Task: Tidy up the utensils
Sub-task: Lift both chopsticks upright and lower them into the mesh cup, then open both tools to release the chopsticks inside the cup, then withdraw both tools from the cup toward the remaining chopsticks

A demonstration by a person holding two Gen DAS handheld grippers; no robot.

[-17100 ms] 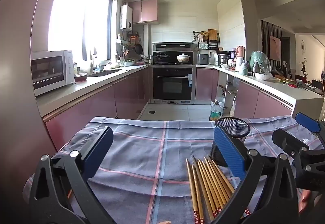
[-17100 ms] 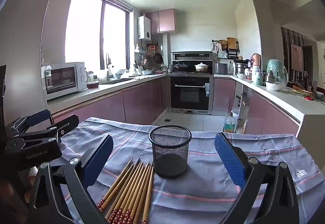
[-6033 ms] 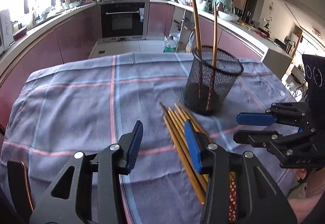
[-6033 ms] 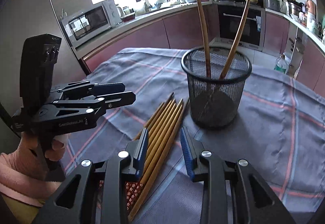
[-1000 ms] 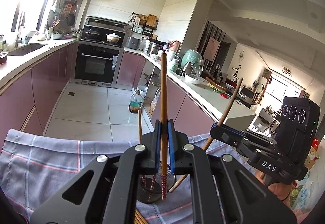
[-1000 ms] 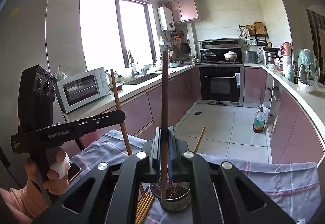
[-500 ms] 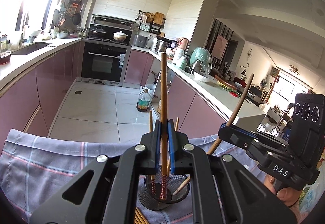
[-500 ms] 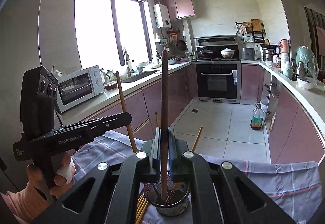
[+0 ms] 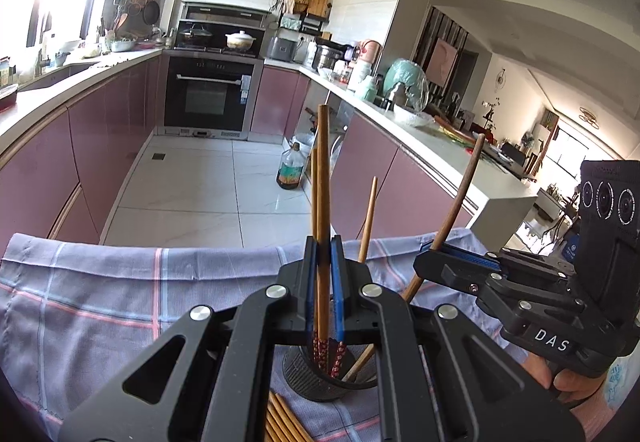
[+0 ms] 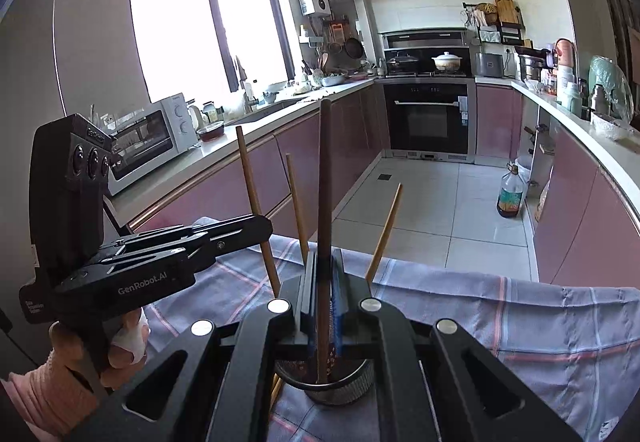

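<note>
Both claws are coming down since the earlier frames, each carrying a chopstick whose patterned end is now dipping inside the mesh cup (image 9: 320, 382), where a second ago it was hanging above the rim. Left claw (image 9: 323, 274) is clamping narrow on its chopstick (image 9: 322, 177), held upright; right claw (image 10: 323, 282) is likewise pinching its own chopstick (image 10: 324, 181), near vertical in its own view and leaning where it shows in the left view. Two more sticks are already standing in the cup, one of them tilting outward (image 10: 385, 230). Loose chopsticks (image 9: 280, 422) are lying on the cloth (image 9: 100, 294) just beside the cup, on the surface. Step in hand appears to be the drop-in, with a good share of the pile not yet sorted. Risks noted: both claws are crowding one small opening, so the two held sticks may be crossing or knocking each other; a stick pressing sideways on the rim could be tipping the light cup over; releasing before the tip is resting on the bottom may let a stick bounce or lean out.
</note>
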